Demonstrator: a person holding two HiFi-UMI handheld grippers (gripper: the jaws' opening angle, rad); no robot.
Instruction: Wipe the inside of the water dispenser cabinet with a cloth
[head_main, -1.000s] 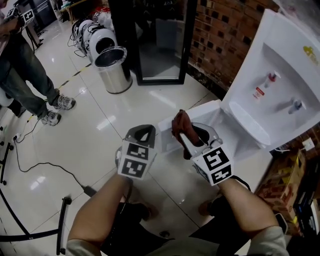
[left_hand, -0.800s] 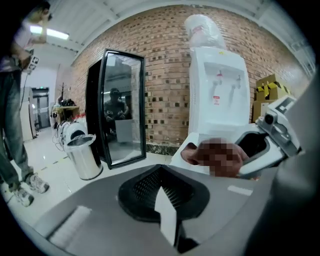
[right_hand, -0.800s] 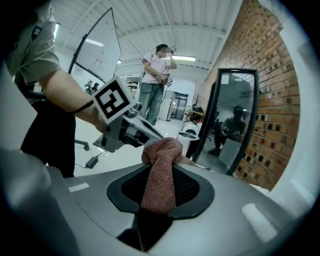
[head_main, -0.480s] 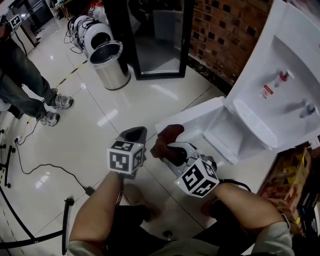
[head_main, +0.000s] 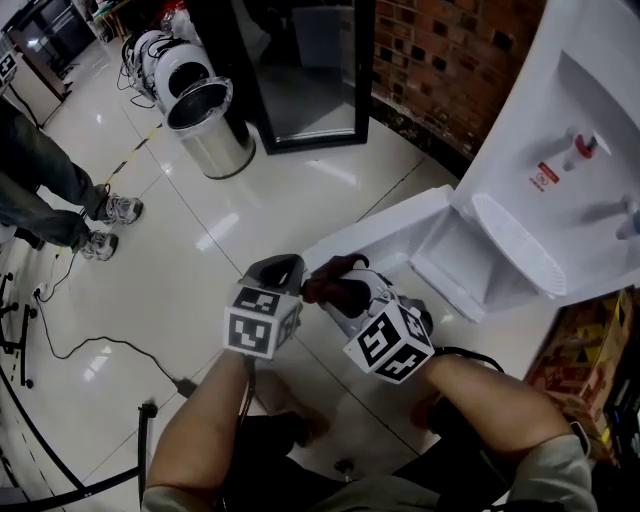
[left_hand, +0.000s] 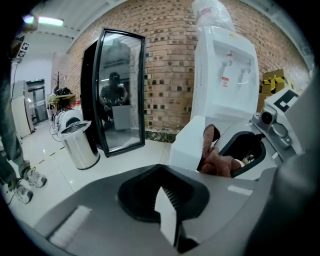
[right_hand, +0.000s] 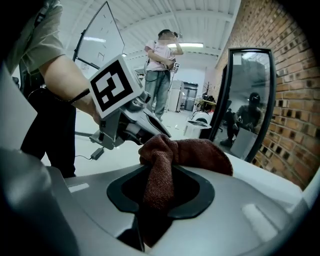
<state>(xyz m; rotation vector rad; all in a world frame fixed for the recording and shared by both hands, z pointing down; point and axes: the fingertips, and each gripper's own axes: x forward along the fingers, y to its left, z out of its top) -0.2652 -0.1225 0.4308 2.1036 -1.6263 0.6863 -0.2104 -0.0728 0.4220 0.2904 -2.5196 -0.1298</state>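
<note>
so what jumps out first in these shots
The brown cloth clamped in the right gripper, low in the middle of the head view. Right of it stands the white water dispenser with its lower cabinet door swung open; a steel bin sits at upper left.

Water dispenser: top and right side cut off by head view edge. Cabinet inside hidden behind open door in left gripper view. Cloth: lower end sinks out of sight between jaws of right gripper. Person at left edge: legs and shoes only. Bystander: face blurred. Label on dispenser front: print too small to read.
</note>
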